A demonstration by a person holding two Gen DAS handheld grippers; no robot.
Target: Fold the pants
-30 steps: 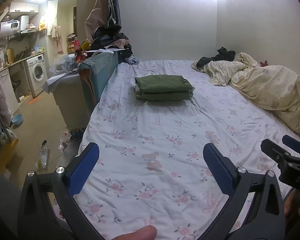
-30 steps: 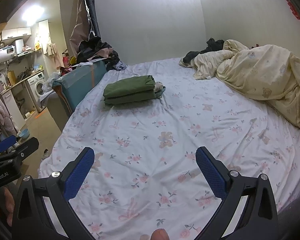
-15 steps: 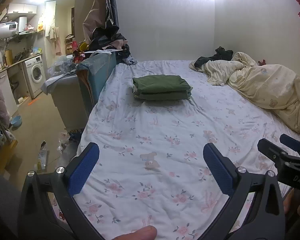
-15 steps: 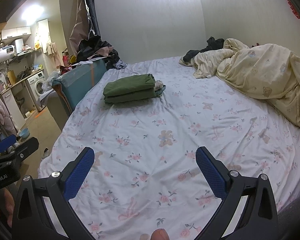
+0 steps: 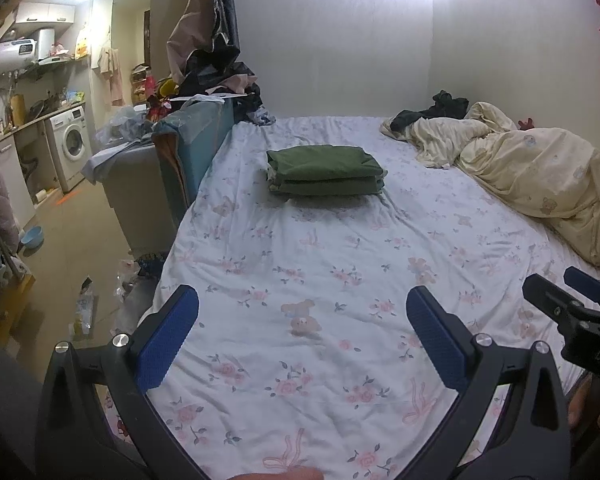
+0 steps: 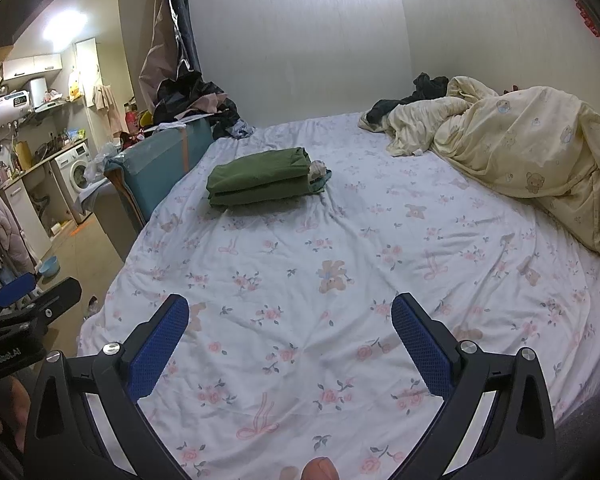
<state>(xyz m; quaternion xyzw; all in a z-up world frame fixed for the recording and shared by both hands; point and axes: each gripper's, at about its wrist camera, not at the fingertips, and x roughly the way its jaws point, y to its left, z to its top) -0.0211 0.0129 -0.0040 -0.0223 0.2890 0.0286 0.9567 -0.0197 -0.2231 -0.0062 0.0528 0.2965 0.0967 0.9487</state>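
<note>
Your left gripper (image 5: 302, 320) and right gripper (image 6: 290, 322) both hang spread wide with nothing between the pads, and over the last second they have drawn back a little from the bed (image 5: 340, 360). The green pants (image 5: 324, 170) lie well ahead on the floral sheet as a squared stack, so the fold looks finished. Beyond, the cream duvet (image 6: 520, 152) is heaped to the right and the teal sofa (image 5: 196, 144) flanks the left edge; neither blocks your way.
</note>
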